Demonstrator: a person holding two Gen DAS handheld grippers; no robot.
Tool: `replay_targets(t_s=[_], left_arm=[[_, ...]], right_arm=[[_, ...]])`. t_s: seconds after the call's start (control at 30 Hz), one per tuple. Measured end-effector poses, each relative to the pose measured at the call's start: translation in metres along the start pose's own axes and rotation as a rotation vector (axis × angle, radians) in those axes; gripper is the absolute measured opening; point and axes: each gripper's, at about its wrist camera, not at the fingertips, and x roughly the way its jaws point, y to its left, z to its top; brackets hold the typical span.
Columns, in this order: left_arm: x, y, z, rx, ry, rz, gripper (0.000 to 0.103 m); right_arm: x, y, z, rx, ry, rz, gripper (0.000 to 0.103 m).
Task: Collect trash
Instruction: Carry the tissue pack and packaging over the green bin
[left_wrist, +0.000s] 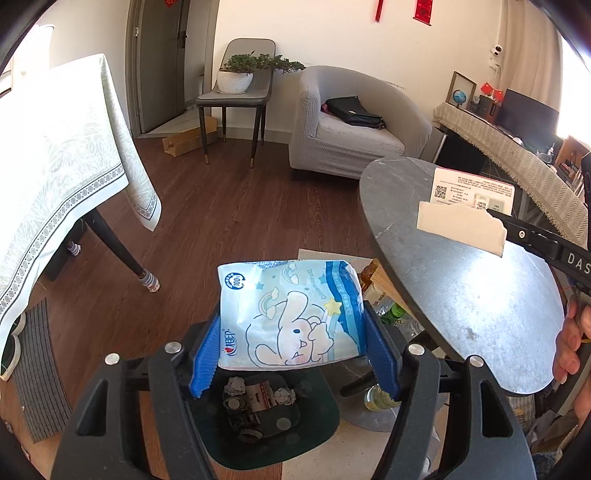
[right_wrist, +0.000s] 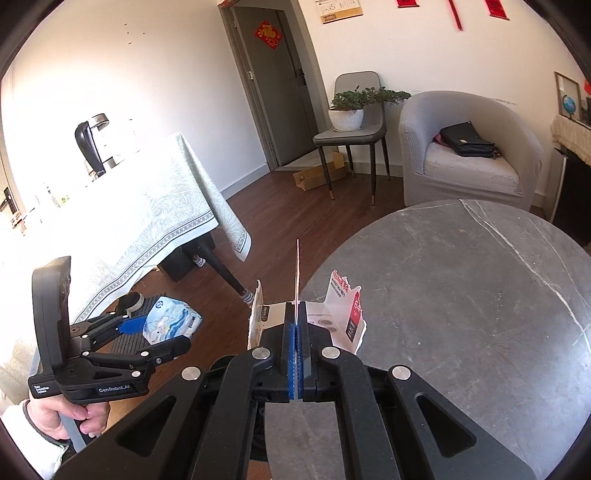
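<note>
Left side first: table with pale patterned tablecloth (left_wrist: 66, 155), wood floor under it. Left gripper (left_wrist: 291, 354) clamped on blue-white tissue pack (left_wrist: 288, 314), blue pads squeezing both sides, pack hanging right over dark green trash bin (left_wrist: 317, 413) that's got crumpled paper bits (left_wrist: 258, 395) inside. Moving right: round grey marble table (right_wrist: 461, 295). Right gripper (right_wrist: 295, 354) pinched tight on torn cardboard packaging (right_wrist: 347, 314), held at marble table's near edge, off its top.

Bin (left_wrist: 317, 413) contents partly hidden behind tissue pack (left_wrist: 290, 314), perhaps wrappers.
</note>
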Motion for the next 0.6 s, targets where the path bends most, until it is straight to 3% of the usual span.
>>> replay_targets(t_s=[0.17,0.27,0.4,0.6], left_arm=[[0.014,0.024,-0.007,-0.041,0.037,0.006,0.071],[0.021,0.030,-0.014,-0.016,0.070,0.037,0.071],[0.035,0.041,-0.027,-0.038,0.136,0.011,0.071],[0.056,0.049,-0.049,0.006,0.209,0.023,0.072]], right_arm=[[0.016,0.025,0.000,-0.054,0.024,0.026,0.000],[0.024,0.038,-0.003,-0.086,0.042,0.033,0.000],[0.034,0.053,-0.004,-0.114,0.059,0.043,0.000],[0.054,0.072,-0.011,-0.163,0.110,0.046,0.000]])
